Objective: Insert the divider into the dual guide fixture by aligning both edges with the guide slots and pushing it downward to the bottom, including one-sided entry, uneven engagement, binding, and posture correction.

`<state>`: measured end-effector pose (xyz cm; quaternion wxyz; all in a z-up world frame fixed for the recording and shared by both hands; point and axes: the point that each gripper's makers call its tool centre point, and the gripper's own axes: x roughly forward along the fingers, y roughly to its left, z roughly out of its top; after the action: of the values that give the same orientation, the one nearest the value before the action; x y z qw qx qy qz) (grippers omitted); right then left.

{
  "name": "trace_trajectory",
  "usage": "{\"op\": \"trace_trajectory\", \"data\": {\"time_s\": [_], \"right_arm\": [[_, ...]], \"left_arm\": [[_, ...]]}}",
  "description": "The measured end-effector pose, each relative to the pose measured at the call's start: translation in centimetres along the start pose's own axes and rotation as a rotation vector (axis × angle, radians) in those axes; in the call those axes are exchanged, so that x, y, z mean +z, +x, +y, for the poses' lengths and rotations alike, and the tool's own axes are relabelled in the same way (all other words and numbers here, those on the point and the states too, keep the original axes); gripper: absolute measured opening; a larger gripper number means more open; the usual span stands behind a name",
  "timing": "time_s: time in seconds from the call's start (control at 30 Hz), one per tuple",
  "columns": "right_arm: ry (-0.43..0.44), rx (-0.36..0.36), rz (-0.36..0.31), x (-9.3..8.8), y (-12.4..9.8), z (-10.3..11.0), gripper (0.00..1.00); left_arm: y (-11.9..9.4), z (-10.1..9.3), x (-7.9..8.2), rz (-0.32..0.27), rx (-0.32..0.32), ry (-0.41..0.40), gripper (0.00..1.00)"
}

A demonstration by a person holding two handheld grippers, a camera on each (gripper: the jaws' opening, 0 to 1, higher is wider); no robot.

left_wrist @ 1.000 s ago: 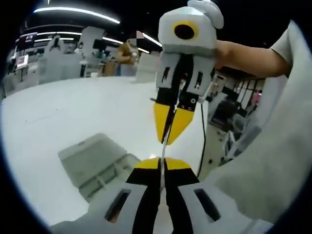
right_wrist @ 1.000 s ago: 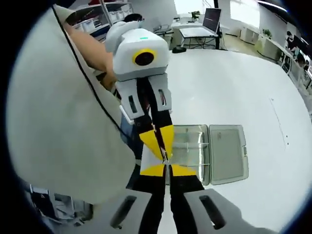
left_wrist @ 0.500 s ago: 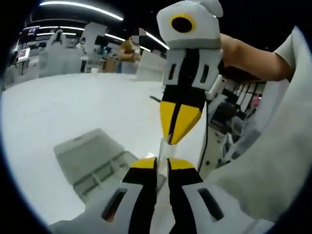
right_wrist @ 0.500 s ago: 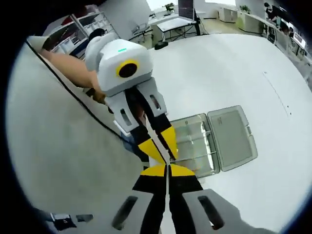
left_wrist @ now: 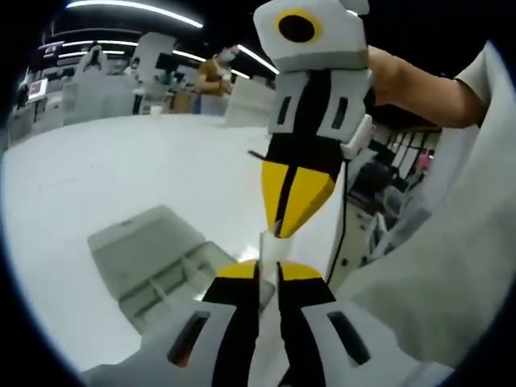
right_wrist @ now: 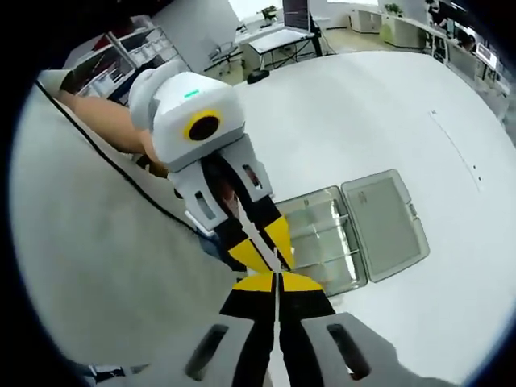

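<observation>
Two grippers meet tip to tip above the white worktop (right_wrist: 403, 105), each closed on the same thin translucent divider (left_wrist: 269, 244). In the left gripper view the left gripper (left_wrist: 268, 270) pinches the divider's near edge while the right gripper (left_wrist: 284, 231) comes down from above and clamps the far edge. In the right gripper view the right gripper (right_wrist: 277, 280) meets the left gripper (right_wrist: 270, 256) the same way, though the divider (right_wrist: 277, 264) is seen edge-on there and barely reads as a sliver.

Below and beside the tips lies the clear dual guide fixture (right_wrist: 322, 242), a compartmented case with its lid (right_wrist: 385, 224) laid flat open next to it. The divider is held in the air, apart from the fixture, with free space all around the case on the worktop. The fixture (left_wrist: 161, 270) sits to the left of the tips in the left gripper view.

Around the worktop the room is a bright open office, with desks and a monitor (right_wrist: 295, 12) at the far side. The left gripper view adds ceiling light strips (left_wrist: 133, 10) and a standing person (left_wrist: 213, 79) far off.
</observation>
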<state>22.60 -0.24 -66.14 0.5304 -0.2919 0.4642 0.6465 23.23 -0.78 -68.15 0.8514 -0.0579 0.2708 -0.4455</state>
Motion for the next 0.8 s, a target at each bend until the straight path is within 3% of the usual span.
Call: {"op": "trace_trajectory", "data": {"time_s": [0.47,0.8], "right_arm": [[-0.002,-0.037,0.009,-0.3,0.4,-1.2,0.0],[-0.038,-0.076,0.043,-0.9,0.4,-2.3,0.0]], "left_arm": [[-0.8,1.1,0.0,-0.021,0.055,-0.035,0.07],[-1.2,1.1,0.2,-0.022,0.077,-0.014,0.2]]}}
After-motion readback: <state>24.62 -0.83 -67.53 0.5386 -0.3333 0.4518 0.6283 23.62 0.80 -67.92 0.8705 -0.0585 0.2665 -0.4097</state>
